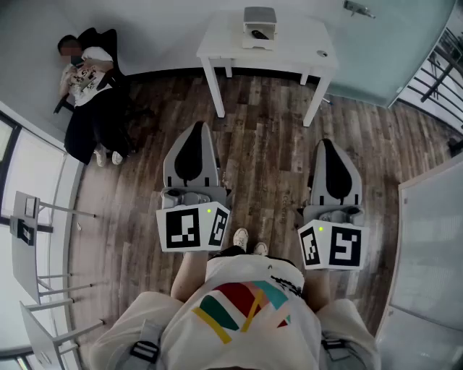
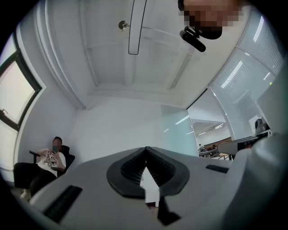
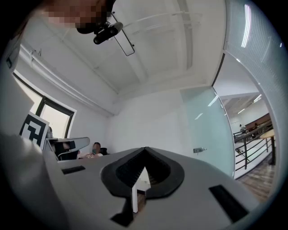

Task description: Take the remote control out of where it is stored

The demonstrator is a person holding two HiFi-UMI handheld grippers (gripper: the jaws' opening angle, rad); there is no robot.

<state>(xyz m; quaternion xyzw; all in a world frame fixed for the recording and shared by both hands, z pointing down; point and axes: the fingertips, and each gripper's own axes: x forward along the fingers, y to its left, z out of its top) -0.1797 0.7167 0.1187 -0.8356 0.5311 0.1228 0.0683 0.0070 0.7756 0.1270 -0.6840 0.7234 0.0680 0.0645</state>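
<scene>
Two claws are held low in front of me, the left claw [image 1: 195, 128] and the right claw [image 1: 325, 143]. Each has its jaws pressed together on nothing. In both gripper views the black pads meet in a point, with the white wall beyond them.

One remote control [image 1: 259, 33] shows as a dark shape lying in the front of one white storage box [image 1: 259, 14]. The box stands near the middle of the white tabletop [image 1: 224, 43], well apart from both claws. One small dark thing [image 1: 322, 53] sits near the tabletop's right edge, too small to tell what it is.

Between my claws and that table lies a stretch of wood floor [image 1: 268, 130], and the tips of my two shoes [image 1: 241, 236] show below the claws.

One person [image 1: 87, 79] sits in a black chair [image 1: 101, 36] against the wall, off to my left and away from the table. One glass door [image 1: 391, 43] with a metal handle stands to the right of the table, and a dark railing [image 1: 441, 65] runs past it at the far right. Some pale desks [image 1: 25, 217] line the window side on my left.
</scene>
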